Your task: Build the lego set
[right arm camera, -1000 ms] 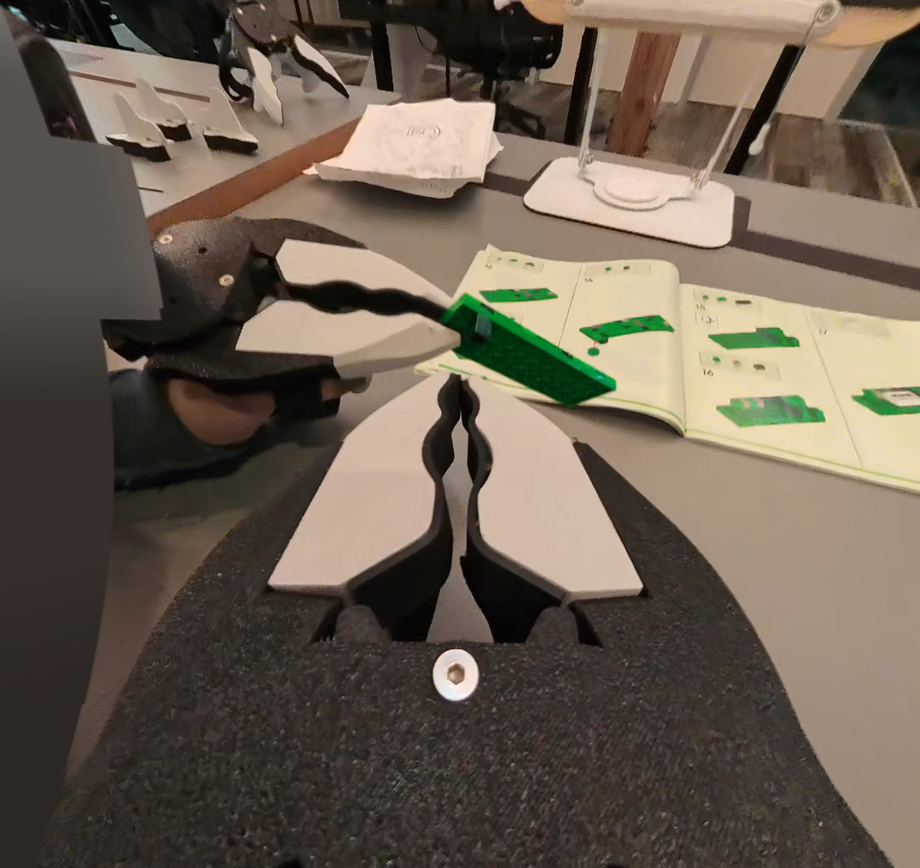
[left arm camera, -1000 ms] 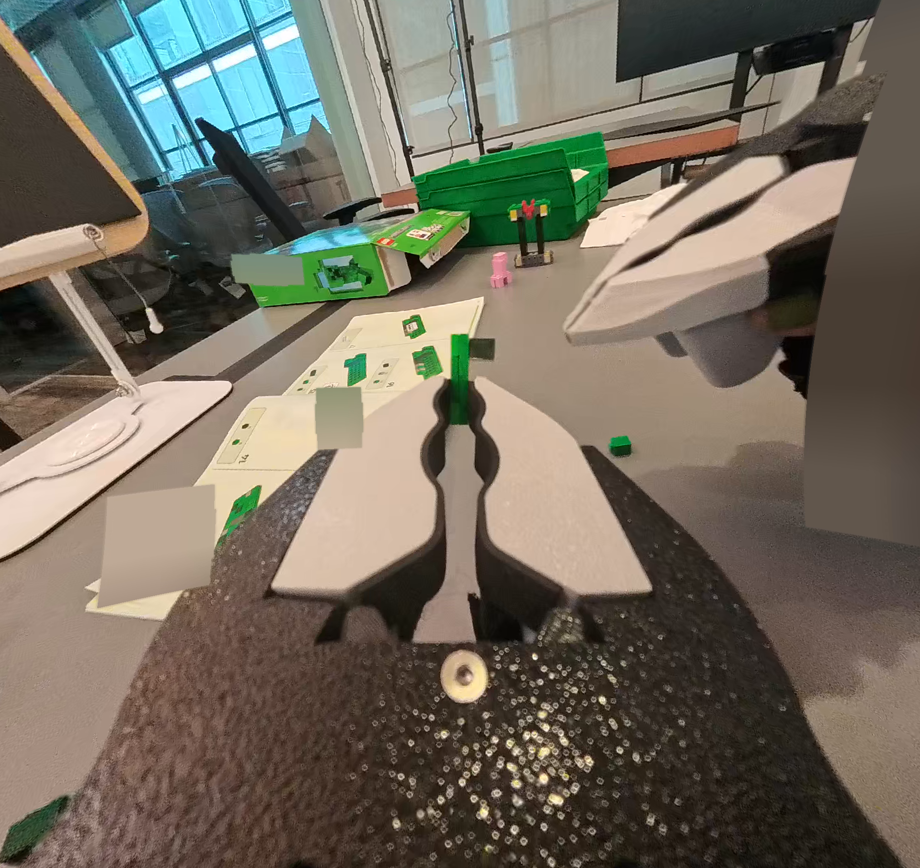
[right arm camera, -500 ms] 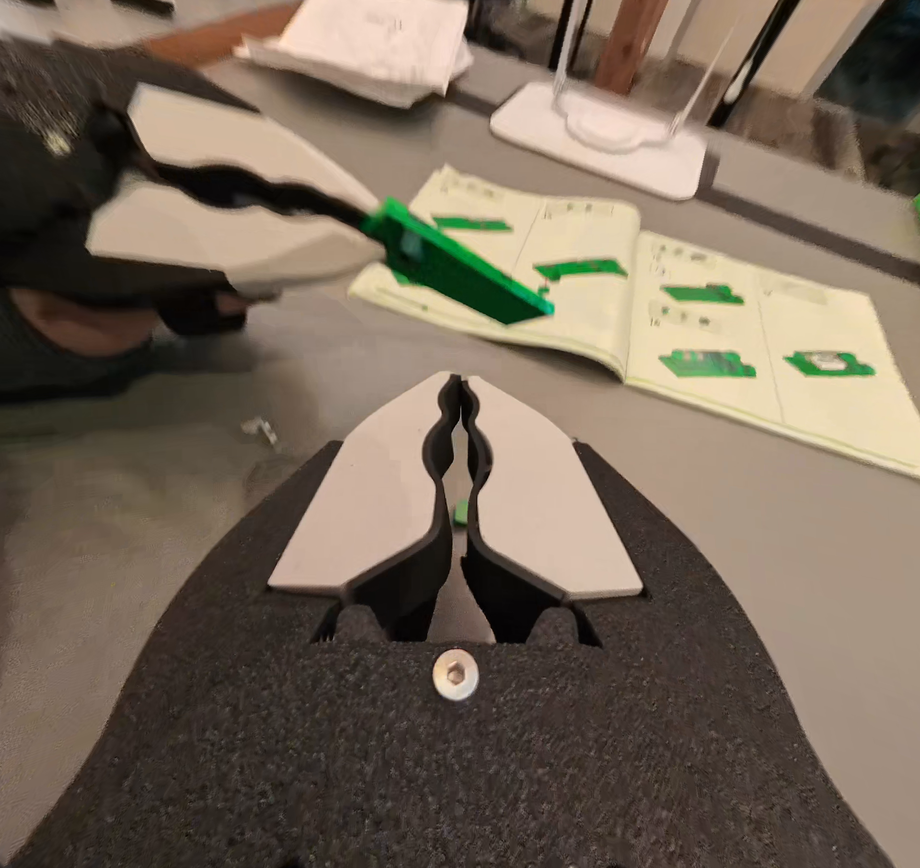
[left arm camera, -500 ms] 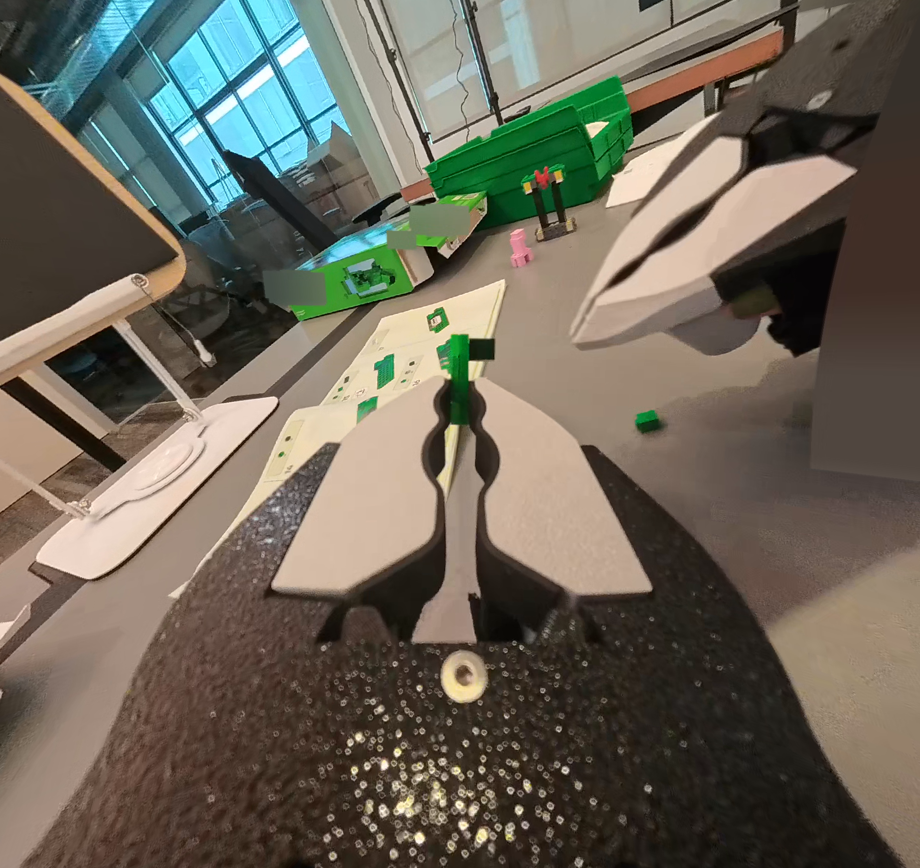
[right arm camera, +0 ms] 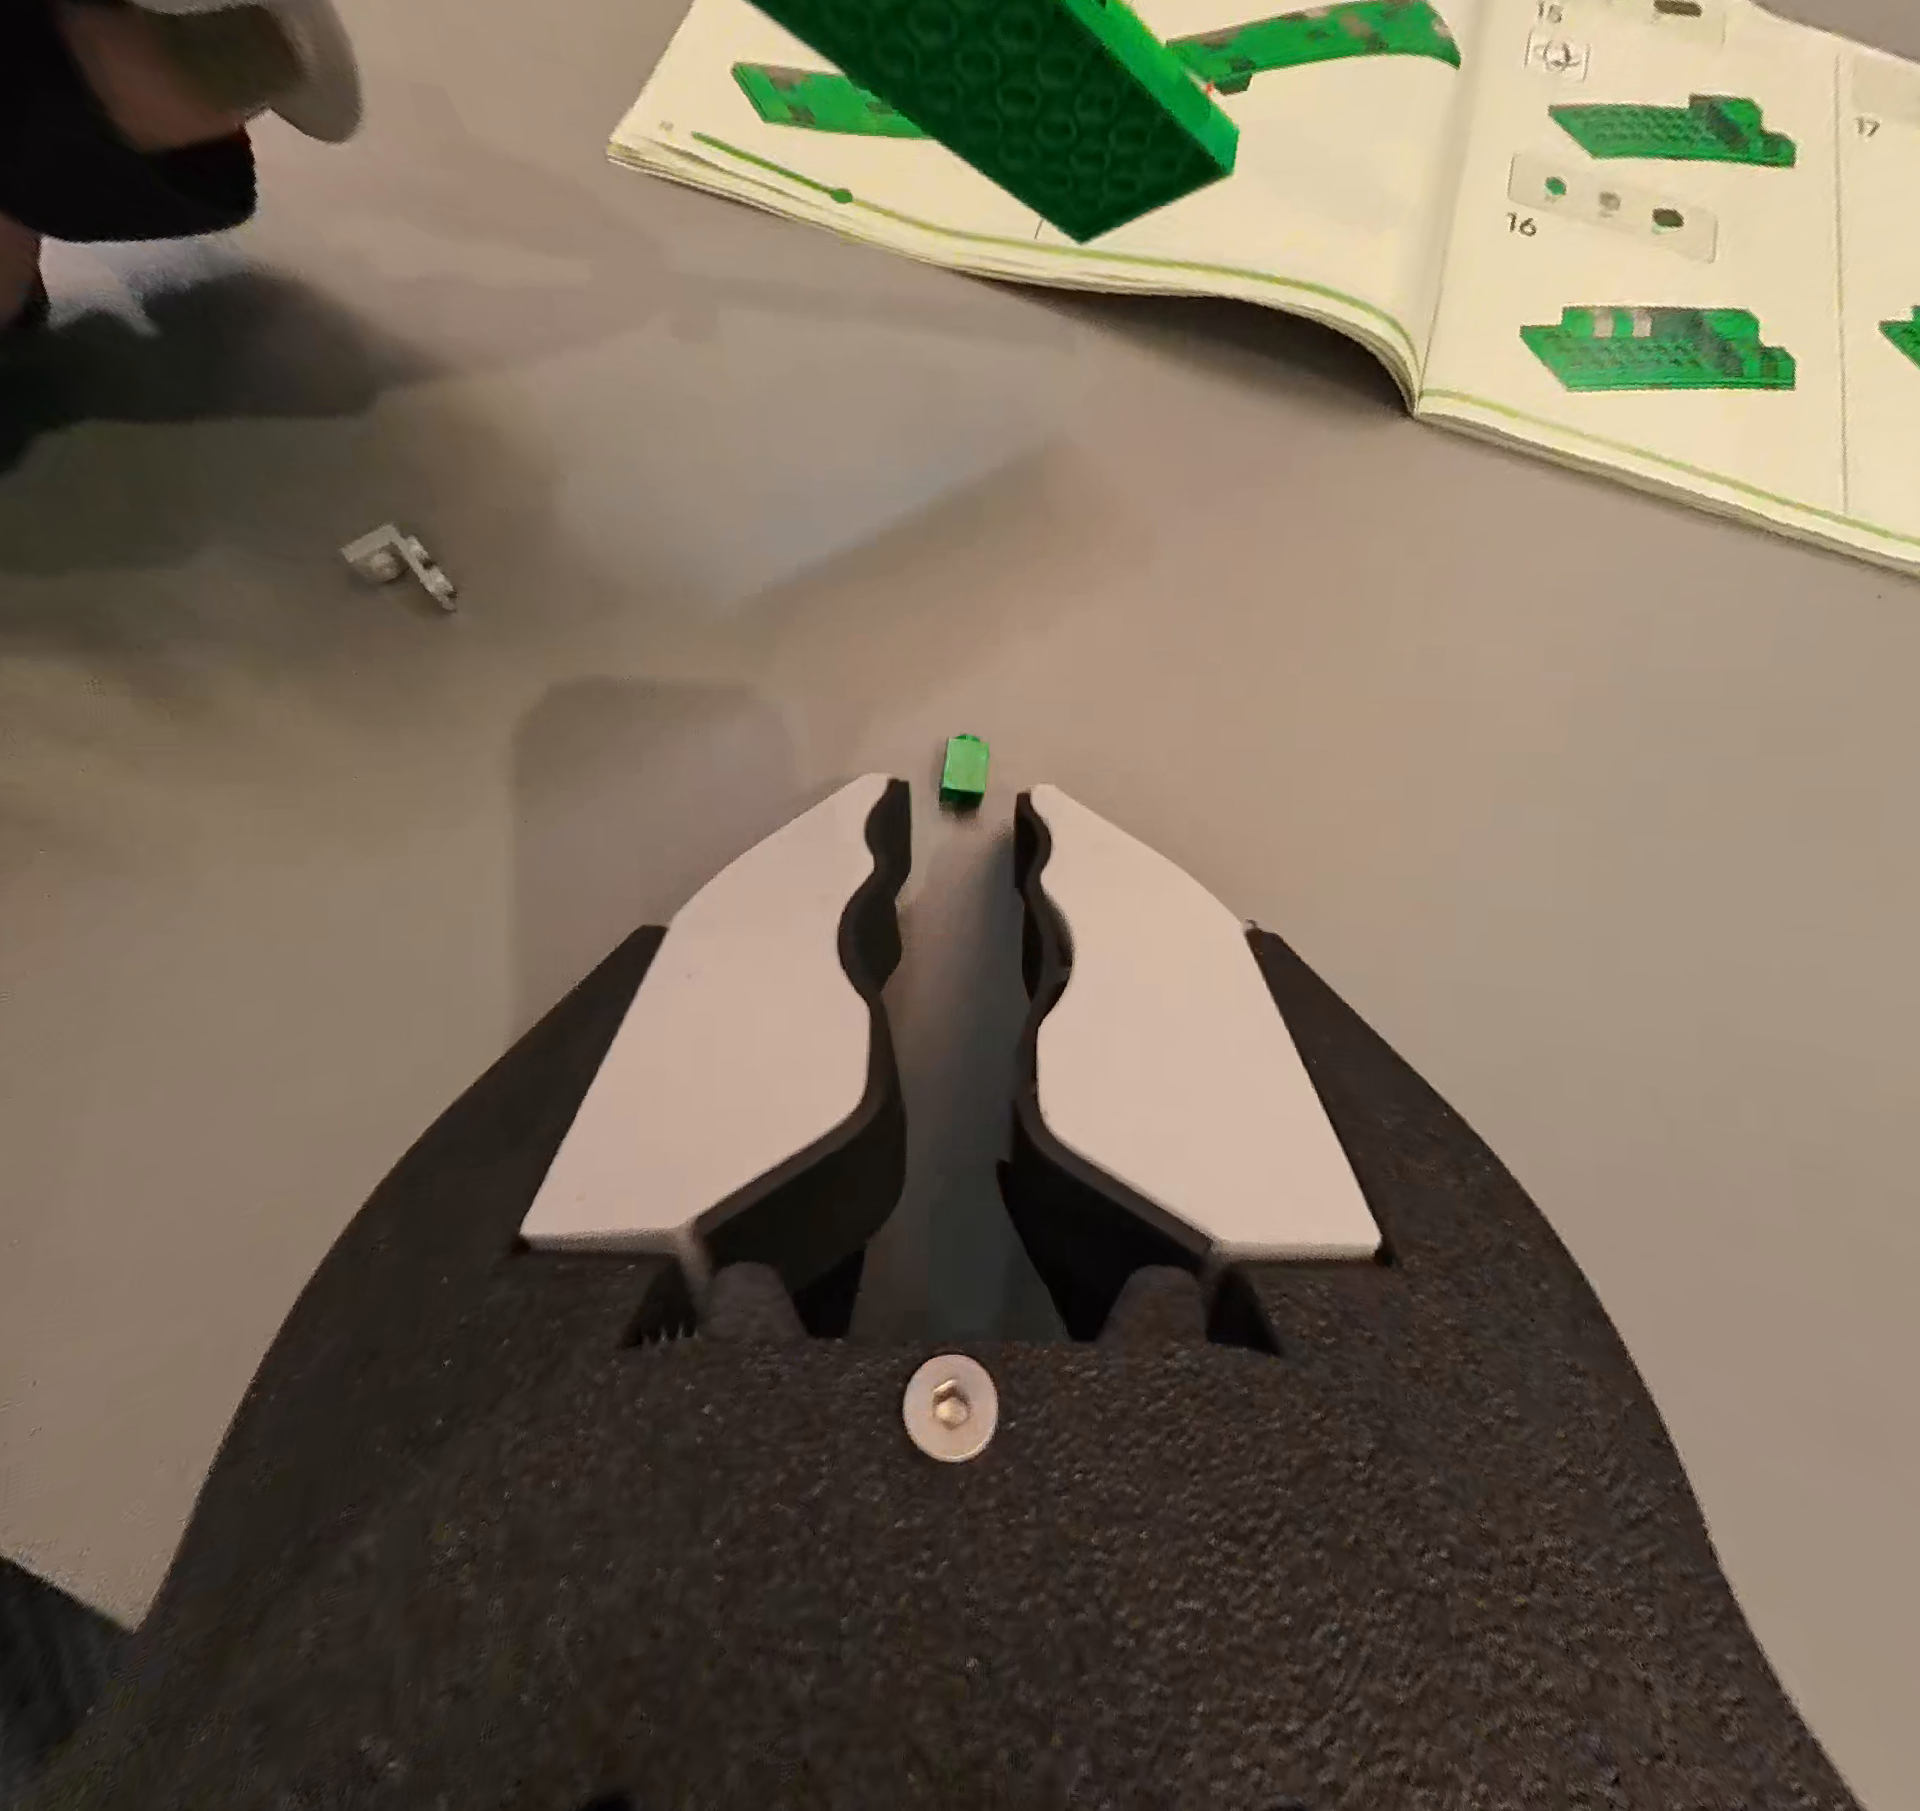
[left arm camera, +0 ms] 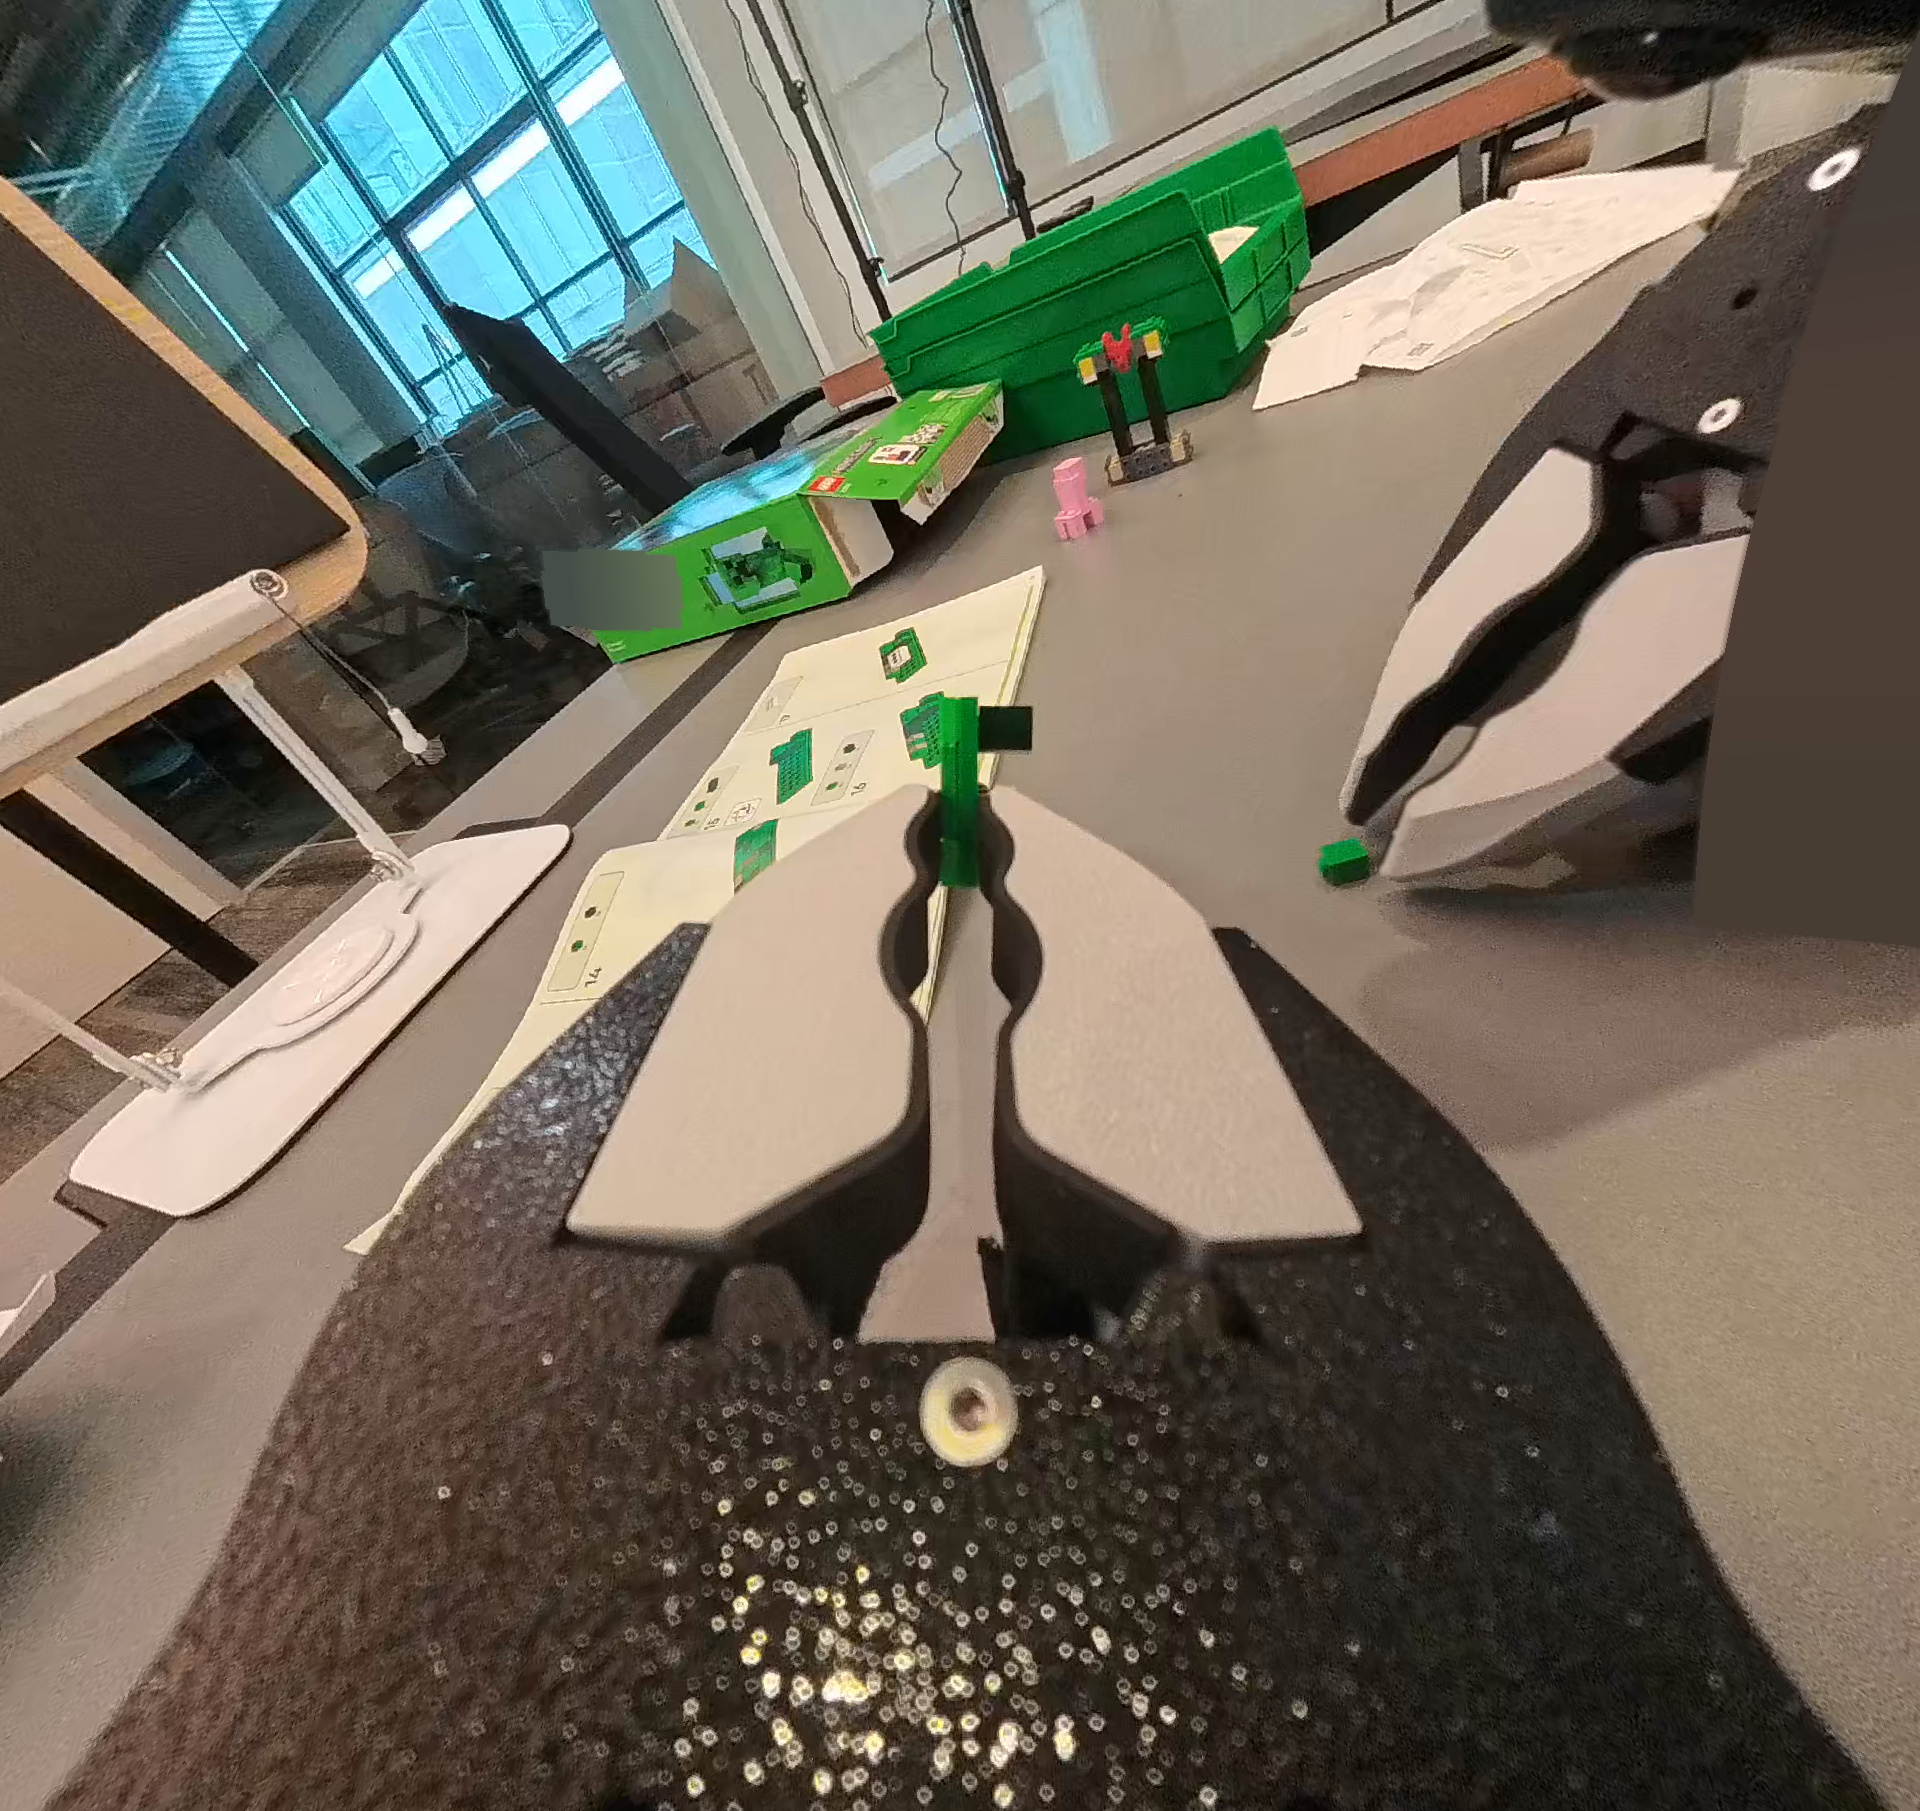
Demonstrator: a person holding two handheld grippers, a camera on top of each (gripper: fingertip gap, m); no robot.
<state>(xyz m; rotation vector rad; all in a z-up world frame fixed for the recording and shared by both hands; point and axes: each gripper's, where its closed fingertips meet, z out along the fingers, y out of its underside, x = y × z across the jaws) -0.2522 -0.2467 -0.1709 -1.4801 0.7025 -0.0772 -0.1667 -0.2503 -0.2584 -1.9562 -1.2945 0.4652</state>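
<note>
My left gripper (left arm camera: 961,805) is shut on a green lego plate (left arm camera: 961,785), held edge-up above the table, with a small dark piece on its far side. In the right wrist view the same plate (right arm camera: 966,47) hangs at the top. My right gripper (right arm camera: 961,795) is open, tips down near the grey table, with a small green brick (right arm camera: 963,772) just ahead between its tips. In the left wrist view that brick (left arm camera: 1343,862) lies right at the right gripper (left arm camera: 1371,826).
An open instruction booklet (right arm camera: 1558,234) lies ahead on the table. A small grey bracket piece (right arm camera: 400,564) lies to the left. Farther off stand a green set box (left arm camera: 769,556), green bins (left arm camera: 1122,317), a pink figure (left arm camera: 1075,499), a small dark built frame (left arm camera: 1132,405) and a white stand base (left arm camera: 312,1013). About 12 centimeters separates my left fingertips from my right.
My right gripper dropped toward the table, closed in on the small green brick and opened. My left gripper kept its hold on the green plate and tilted a little.
</note>
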